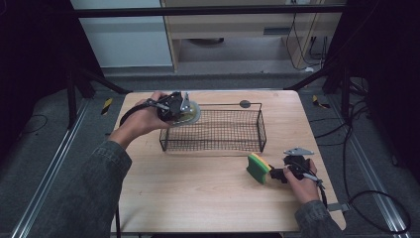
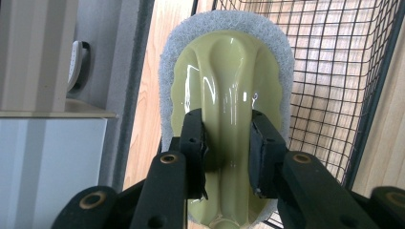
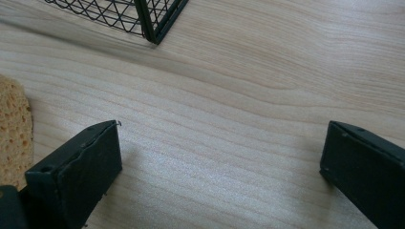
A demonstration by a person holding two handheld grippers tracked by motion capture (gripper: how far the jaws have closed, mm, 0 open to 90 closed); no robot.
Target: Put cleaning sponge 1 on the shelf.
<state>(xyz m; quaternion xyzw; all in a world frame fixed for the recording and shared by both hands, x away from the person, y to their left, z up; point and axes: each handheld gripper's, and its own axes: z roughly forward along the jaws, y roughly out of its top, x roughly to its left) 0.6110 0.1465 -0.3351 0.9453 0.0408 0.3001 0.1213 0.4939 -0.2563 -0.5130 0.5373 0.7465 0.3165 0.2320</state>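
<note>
My left gripper (image 2: 227,138) is shut on the raised ridge of an olive-green scrubber (image 2: 229,71) with a grey-white pad around its rim. In the high view the left gripper (image 1: 174,109) holds the scrubber (image 1: 192,114) at the left end of a black wire basket (image 1: 261,130), about level with its rim. A yellow and green sponge (image 1: 258,168) stands on edge on the table's right front. My right gripper (image 1: 278,173) sits just right of it, open. In the right gripper view its jaws (image 3: 222,143) span bare wood, and the sponge (image 3: 14,129) lies outside the left jaw.
The wooden table (image 1: 198,198) carries the basket at its middle back; a basket corner (image 3: 148,24) shows ahead of the right gripper. A small dark disc (image 1: 244,103) sits at the basket's far rim. Cables (image 1: 376,198) lie on the floor at the right.
</note>
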